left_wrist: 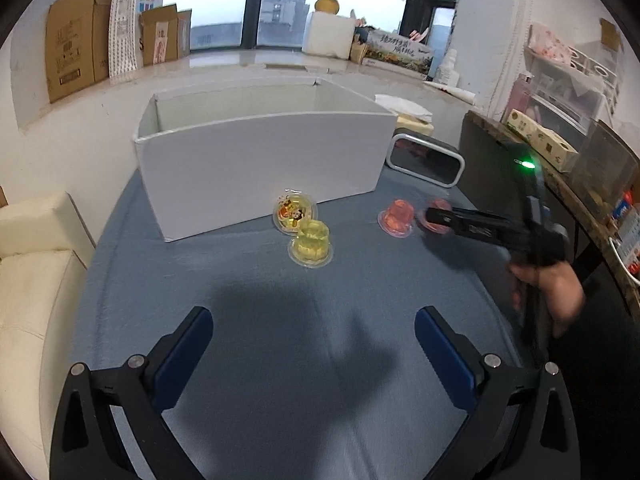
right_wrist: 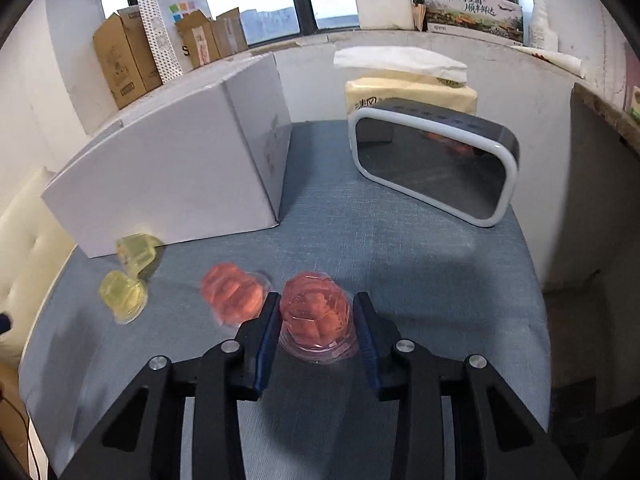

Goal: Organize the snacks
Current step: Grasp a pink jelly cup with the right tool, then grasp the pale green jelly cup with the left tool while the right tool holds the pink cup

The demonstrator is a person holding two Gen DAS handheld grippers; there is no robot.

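Right gripper (right_wrist: 316, 320): closed around a red jelly cup (right_wrist: 316, 318), right of the white box (right_wrist: 168, 184).
Left gripper (left_wrist: 314, 330): spread wide, holding nothing.

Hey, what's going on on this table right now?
A person is sorting jelly cups beside a white box. The right gripper has its fingers around one red jelly cup on the blue cloth; whether it grips yet is unclear. The left gripper hovers open and empty. Another red cup and two yellow cups wait outside the box.
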